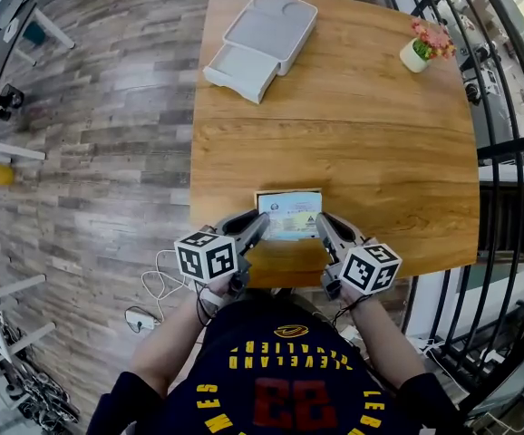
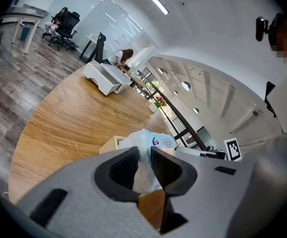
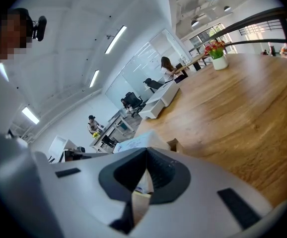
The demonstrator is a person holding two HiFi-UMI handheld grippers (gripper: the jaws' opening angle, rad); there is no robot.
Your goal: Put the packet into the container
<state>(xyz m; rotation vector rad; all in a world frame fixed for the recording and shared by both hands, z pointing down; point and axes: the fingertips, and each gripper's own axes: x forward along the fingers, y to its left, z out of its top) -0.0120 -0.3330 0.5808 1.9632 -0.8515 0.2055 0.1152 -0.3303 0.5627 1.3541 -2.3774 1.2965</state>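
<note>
White plastic with a patch of blue print: that is the packet, and the lettering on it is too small for me to read from any camera. It sits at the near edge of the wooden table, over a small open cardboard box; I cannot tell whether it rests in the box or hangs just above it.

My left gripper is clamped on the packet's left edge. In the left gripper view the film is bunched between the dark pads, with a small blue logo showing on the packet beyond them. My right gripper pinches the right edge; in the right gripper view the jaws meet on a thin fold of it.

The container, a white box with its lid swung open, stands at the far end of the table, well apart from the packet. A small white pot of pink flowers is at the far right corner.

On the dark shirt below I can read, upside down, yellow letters "EVELAND" and a red "23".
</note>
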